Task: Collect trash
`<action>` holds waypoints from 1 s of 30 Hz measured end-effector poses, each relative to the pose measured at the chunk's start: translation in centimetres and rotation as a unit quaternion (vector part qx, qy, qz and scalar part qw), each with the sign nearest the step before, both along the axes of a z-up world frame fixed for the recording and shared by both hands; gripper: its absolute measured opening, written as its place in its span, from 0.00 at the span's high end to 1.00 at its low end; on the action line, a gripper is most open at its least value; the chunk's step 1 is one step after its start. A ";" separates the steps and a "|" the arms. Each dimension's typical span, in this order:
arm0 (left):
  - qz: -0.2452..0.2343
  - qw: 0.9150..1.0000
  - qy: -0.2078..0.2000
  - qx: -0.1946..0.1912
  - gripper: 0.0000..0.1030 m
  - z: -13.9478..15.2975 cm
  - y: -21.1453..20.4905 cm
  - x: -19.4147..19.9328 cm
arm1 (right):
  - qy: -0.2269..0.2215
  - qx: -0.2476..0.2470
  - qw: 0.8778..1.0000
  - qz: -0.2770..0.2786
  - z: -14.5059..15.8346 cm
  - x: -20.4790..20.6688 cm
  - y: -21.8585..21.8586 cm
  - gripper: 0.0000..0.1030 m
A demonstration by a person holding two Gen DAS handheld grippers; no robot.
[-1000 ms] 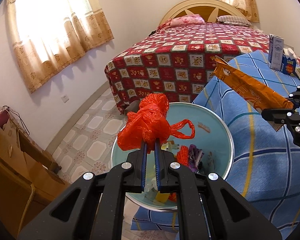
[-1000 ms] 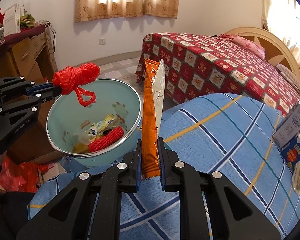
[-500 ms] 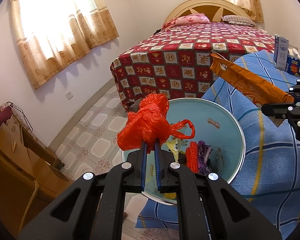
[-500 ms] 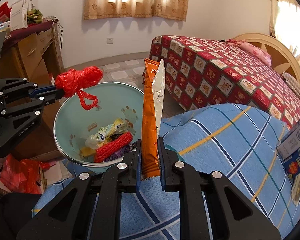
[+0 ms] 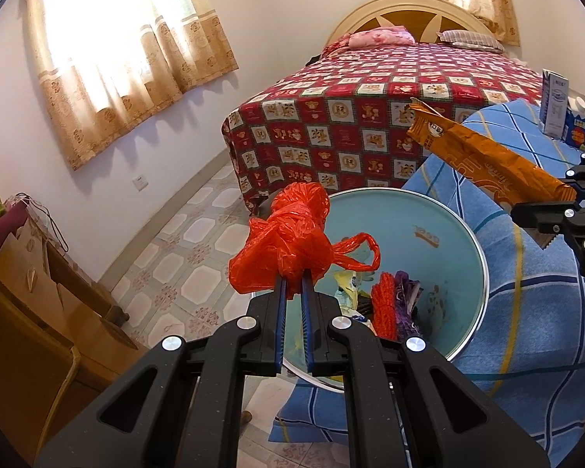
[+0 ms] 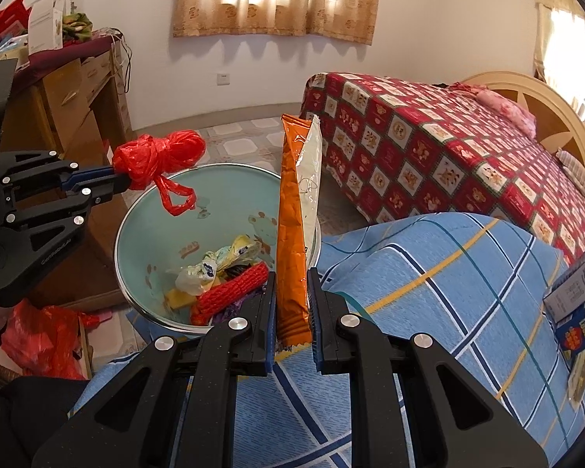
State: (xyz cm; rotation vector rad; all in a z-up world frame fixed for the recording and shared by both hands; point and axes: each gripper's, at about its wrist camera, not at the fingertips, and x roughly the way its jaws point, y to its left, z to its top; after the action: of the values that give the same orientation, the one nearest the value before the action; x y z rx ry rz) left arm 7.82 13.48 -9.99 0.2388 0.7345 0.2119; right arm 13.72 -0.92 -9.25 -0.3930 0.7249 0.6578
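In the right wrist view, the left tool (image 6: 126,181) enters from the left edge of the frame, its fingers clamped on a knotted red plastic bag (image 6: 158,156). The bag hangs above the left rim of the teal bin (image 6: 136,218), with one loose handle loop drooping inside the rim line. This placement suggests the bag is positioned so that a release drops it into the bin.

At centre frame, the bin holds wrappers and a red mesh item at its bottom. It stands on the tiled floor just beside the blue checked cloth (image 6: 429,292) at lower right.

The right tool (image 6: 292,312) grips the bottom seam of an orange snack wrapper (image 6: 290,234), fingers closed on it at narrow spacing. The wrapper stands upright, its torn top open, in front of the right rim of the bin. Holding it by one end keeps the length clear of the cloth. Its lower end appears not yet fully over the opening.

Small cartons (image 6: 577,292) lie on the cloth at the right edge.
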 end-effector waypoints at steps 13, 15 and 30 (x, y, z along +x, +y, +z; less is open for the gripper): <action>0.012 1.000 -0.014 -0.012 0.52 0.7 0.3 -0.6 | -0.005 0.028 1.000 0.008 0.8 -0.3 -0.5 0.46; 0.015 1.000 -0.022 -0.014 0.37 1.2 0.2 -0.9 | -0.010 0.041 0.999 -0.008 1.3 -0.6 -1.6 0.39; -0.004 0.993 -0.116 -0.031 0.08 7.5 -3.2 -4.8 | -0.102 0.130 0.977 -0.135 6.1 -7.3 -11.5 0.24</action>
State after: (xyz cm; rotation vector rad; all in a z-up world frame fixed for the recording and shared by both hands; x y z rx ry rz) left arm 3.02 10.25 -2.46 0.1548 0.5082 0.2051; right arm 6.39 -12.43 -3.11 -0.1152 0.4771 0.4383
